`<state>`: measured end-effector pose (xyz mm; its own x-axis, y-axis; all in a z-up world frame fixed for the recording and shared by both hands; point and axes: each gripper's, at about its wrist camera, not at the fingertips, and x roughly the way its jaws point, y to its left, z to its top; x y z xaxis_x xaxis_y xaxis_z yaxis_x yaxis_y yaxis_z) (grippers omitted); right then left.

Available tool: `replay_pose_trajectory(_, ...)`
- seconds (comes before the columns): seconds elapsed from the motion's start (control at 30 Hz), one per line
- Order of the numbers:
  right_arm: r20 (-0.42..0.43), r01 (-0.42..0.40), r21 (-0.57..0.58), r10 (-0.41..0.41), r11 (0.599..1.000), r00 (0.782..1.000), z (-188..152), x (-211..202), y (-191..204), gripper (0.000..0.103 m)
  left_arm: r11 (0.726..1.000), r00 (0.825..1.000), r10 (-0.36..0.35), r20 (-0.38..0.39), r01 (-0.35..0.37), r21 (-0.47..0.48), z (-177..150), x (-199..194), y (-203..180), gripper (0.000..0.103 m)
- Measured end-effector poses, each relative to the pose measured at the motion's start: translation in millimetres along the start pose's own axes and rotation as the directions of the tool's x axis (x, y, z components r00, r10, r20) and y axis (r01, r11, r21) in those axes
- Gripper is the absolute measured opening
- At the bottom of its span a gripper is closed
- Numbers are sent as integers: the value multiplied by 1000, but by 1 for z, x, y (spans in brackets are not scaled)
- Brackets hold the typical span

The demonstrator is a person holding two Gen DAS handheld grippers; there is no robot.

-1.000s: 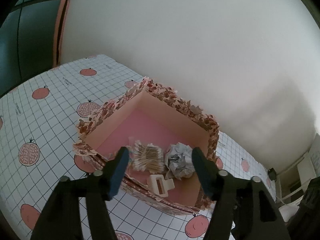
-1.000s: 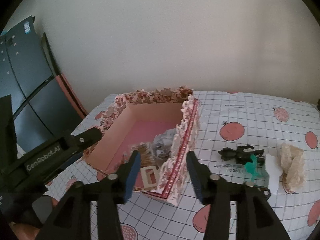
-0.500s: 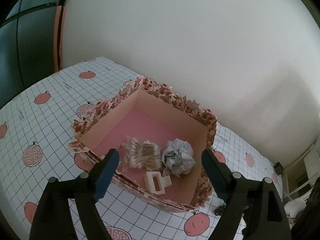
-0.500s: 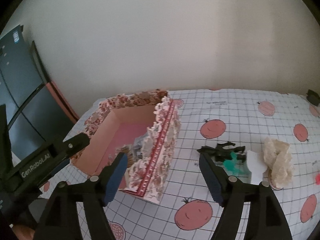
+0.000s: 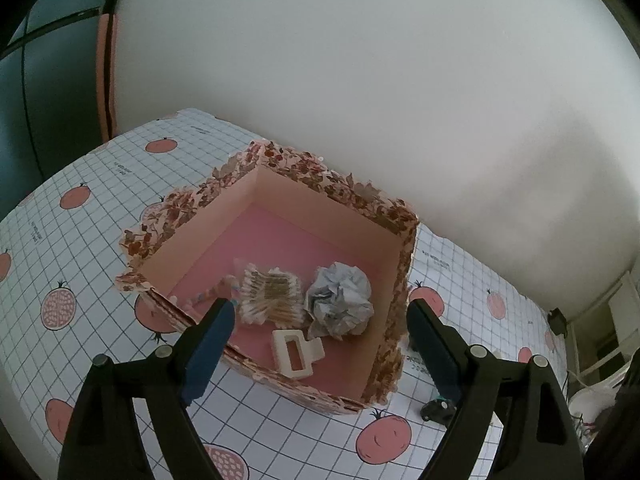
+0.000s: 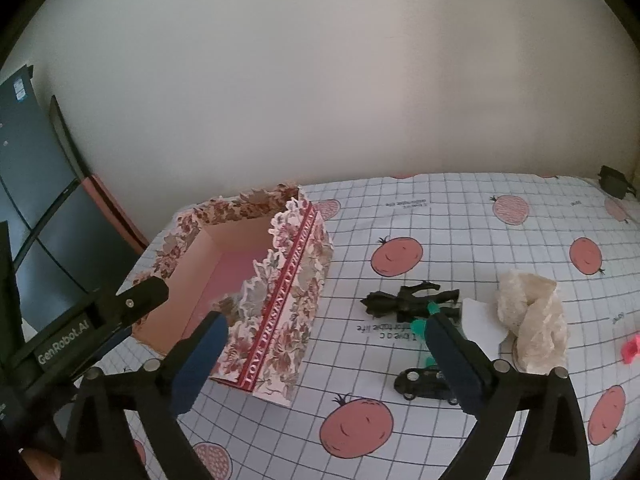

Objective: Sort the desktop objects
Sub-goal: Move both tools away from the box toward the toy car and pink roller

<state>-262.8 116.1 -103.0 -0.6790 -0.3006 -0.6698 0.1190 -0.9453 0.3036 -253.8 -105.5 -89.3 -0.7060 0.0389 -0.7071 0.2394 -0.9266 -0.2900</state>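
A floral gift box (image 5: 352, 196) with a pink inside stands on the table. In it lie a pack of cotton swabs (image 5: 270, 294), a crumpled grey paper ball (image 5: 340, 300) and a cream hair clip (image 5: 296, 354). My left gripper (image 5: 320, 306) hovers above the box's near side; its jaws are opening and nothing is between them. In the right wrist view the box (image 6: 280, 300) sits left. My right gripper (image 6: 326, 320) is opening too, empty, straddling the box's near corner and a black toy figure (image 6: 404, 300). A black toy car (image 6: 424, 384) lies by its right finger.
A checked cloth with red fruit prints (image 6: 440, 224) covers the table. Right of the figure lie a teal piece (image 6: 418, 325), a white card (image 6: 480, 320), a crumpled cream wad (image 6: 532, 320) and a pink item (image 6: 632, 350). The left gripper's body (image 6: 120, 308) reaches in at left.
Both grippers' jaws have spread much wider. Both have drawn back from the box, and the right view has swung right, so the box now sits further left.
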Motion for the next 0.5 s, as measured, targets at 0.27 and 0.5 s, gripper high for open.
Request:
replay_pose_trajectory(0.27,-5,14,-1,-14,1000,1000,2,-4,-13,103,1000,1000,0,-11,0,25,-4,2,-15,89)
replay_pose_trajectory(0.5,-4,29,11,-29,1000,1000,3,-9,-28,103,999,1000,5,-21,-4,36,-7,4,-27,89)
